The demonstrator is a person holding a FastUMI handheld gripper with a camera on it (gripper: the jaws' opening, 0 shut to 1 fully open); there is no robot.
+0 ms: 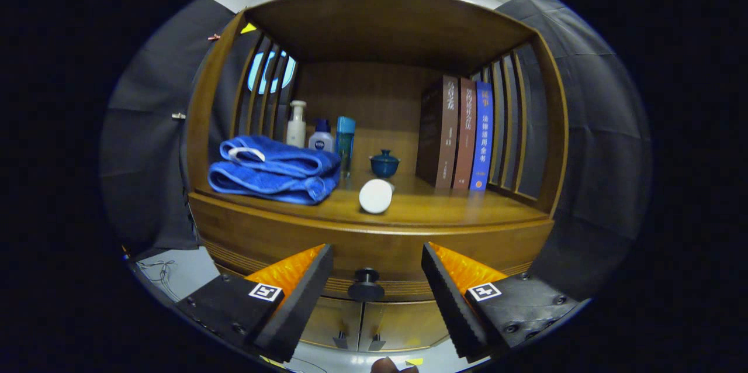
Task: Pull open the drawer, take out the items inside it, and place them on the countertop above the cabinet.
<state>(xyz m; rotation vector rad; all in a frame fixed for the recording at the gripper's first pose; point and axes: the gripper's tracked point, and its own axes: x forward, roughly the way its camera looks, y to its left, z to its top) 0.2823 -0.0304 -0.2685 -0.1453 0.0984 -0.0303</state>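
Tongs (pixel 377 279) with 2 ridged, wedge-shaped fingers, square markers.

cabinet (pixel 374 244): drawer (pixel 374 256) shut under the countertop (pixel 444 209) | knob (pixel 366 285) between the spread fingers of the gripper (pixel 377 279), untouched | on countertop: folded towel (pixel 274 171) left, three bottles (pixel 321 136) behind it, lidded cup (pixel 384 163) centre, round container (pixel 376 196) before cup, books (pixel 459 133) upright right

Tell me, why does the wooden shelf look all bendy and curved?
In the gripper view, the fisheye lens bows the shelf's front edge and side slats; the light is dim and warm, with the blue towel and books sharp; the open gripper sits around the drawer knob.
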